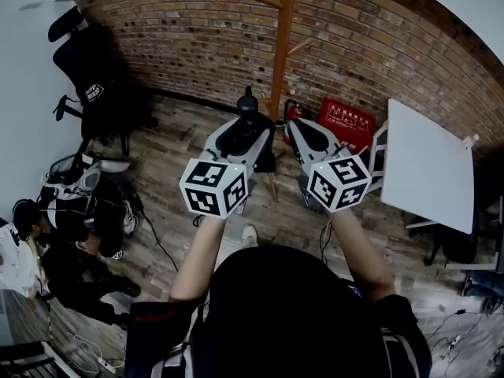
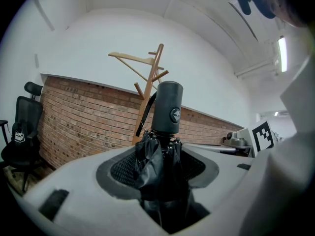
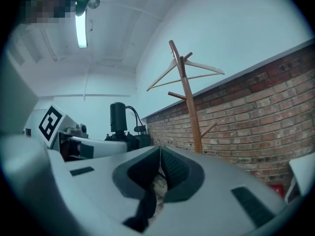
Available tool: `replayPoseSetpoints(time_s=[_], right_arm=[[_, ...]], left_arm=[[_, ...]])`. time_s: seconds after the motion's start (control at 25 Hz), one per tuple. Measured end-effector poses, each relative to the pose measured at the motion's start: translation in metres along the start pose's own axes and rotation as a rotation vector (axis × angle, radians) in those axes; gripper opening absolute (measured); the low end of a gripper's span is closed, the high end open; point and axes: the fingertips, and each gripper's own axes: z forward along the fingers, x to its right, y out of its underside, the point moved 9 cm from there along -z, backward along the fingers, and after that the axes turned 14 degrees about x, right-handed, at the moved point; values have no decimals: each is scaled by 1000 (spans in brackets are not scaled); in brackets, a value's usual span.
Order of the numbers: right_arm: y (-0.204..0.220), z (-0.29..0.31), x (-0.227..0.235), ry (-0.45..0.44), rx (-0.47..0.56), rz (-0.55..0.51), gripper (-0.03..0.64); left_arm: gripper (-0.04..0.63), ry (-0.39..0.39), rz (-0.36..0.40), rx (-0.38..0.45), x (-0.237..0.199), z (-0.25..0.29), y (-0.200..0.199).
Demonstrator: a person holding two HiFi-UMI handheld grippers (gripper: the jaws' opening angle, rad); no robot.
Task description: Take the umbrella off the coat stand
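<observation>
Two tongs, two jobs: my left gripper is clamped on the folded black umbrella, pads pressing the bunched cloth just under the handle, which stands upright above the jaws. My right gripper has its jaws together, pinching a dark strip that I cannot identify. The umbrella hangs on no peg; the coat stand rises by the brick wall, apart from it, with a wooden hanger on top. To finish well, I judge I should hold the clamp firm, carry the umbrella upright and draw it away without catching a peg. As for writing, the red box bears white print and the black chair a white logo, both too small to read; the handle's round button shows only an emblem.
</observation>
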Motion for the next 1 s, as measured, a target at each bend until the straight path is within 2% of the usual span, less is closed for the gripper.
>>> replayPoseSetpoints(time_s=[0.52, 0.76, 1.0], right_arm=[[-10, -51, -4, 2, 32, 39, 30], [-11, -74, -8, 3, 50, 48, 31], [-13, -75, -19, -12, 57, 34, 29]], left_arm=[[243, -26, 18, -5, 49, -28, 4], [243, -9, 2, 17, 70, -38, 4], [244, -24, -4, 17, 69, -54, 8]])
